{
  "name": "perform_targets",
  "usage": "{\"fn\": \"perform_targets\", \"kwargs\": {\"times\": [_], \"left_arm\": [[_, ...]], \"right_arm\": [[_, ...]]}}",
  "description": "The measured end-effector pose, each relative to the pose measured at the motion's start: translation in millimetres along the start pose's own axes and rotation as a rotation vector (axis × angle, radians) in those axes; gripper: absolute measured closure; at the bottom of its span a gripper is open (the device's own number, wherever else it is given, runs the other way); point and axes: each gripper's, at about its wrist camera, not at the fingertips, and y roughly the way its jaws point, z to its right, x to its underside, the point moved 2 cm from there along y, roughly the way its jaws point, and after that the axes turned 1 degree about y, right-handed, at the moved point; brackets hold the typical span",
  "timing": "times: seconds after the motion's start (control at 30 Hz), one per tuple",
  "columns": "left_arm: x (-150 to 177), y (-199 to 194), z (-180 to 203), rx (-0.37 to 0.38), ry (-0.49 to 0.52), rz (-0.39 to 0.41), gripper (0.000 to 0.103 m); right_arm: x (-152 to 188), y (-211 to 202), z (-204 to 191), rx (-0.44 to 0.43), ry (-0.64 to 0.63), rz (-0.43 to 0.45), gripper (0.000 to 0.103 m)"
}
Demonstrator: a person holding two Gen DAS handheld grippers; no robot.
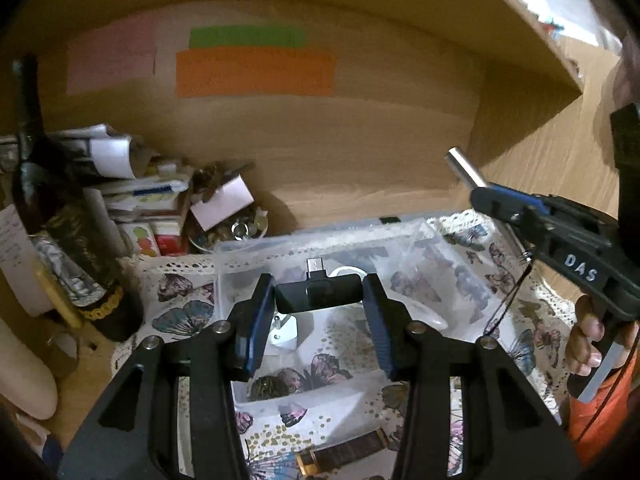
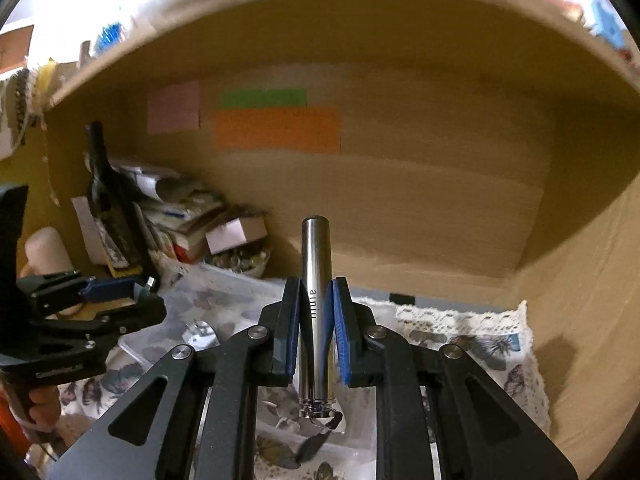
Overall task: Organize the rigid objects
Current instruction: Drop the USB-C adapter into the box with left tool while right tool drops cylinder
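My left gripper (image 1: 319, 298) is shut on a small black USB-C adapter (image 1: 319, 295), held crosswise above a clear plastic organizer box (image 1: 248, 258). A white charger plug (image 1: 283, 331) lies in the box below. My right gripper (image 2: 316, 312) is shut on a silver metal cylinder (image 2: 316, 264) that points forward; it also shows in the left wrist view (image 1: 466, 169) at the right, above the box's right end. The left gripper shows at the left of the right wrist view (image 2: 140, 298).
A butterfly-print cloth with lace edge (image 2: 492, 344) covers the shelf floor. A dark bottle (image 1: 44, 216), stacked papers and small boxes (image 1: 152, 196) and a bowl of coins (image 1: 236, 232) crowd the left. A brown watch strap (image 1: 344, 450) lies in front. Wooden walls enclose the shelf.
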Motion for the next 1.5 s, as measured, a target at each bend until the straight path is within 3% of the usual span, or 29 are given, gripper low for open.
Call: {"fn": "perform_targets", "kwargs": {"times": [0.17,0.43,0.8,1.0,1.27,1.37,1.5], "left_arm": [[8.8,33.2,-1.0,0.014,0.007,-0.086,0.059],[24.4,63.9,5.2,0.030,0.030,-0.175,0.059],[25.4,69.1,5.2,0.022,0.046,-0.193,0.059],[19.6,50.4,6.1,0.011,0.048,-0.156,0.048],[11.9,3.8,10.9,-0.019,0.068,-0.058,0.026],[15.1,-10.7,9.8,-0.028,0.068,-0.048,0.019],[29.4,-22.8,7.4,-0.029,0.074,-0.070,0.019]], "right_arm": [[16.7,39.5,-2.2,-0.023,0.002,-0.116,0.089],[38.9,72.6,-13.1,-0.051,-0.034,-0.230,0.089],[50.0,90.4,2.0,0.024,-0.004,-0.324,0.088],[37.8,63.5,0.3,0.018,0.001,-0.255,0.084],[23.7,9.8,-9.3,-0.006,-0.004,-0.131,0.057],[25.7,-7.0,-14.6,-0.002,-0.019,-0.101,0.052],[34.4,-26.3,-21.7,-0.005,-0.029,-0.081,0.049]]}}
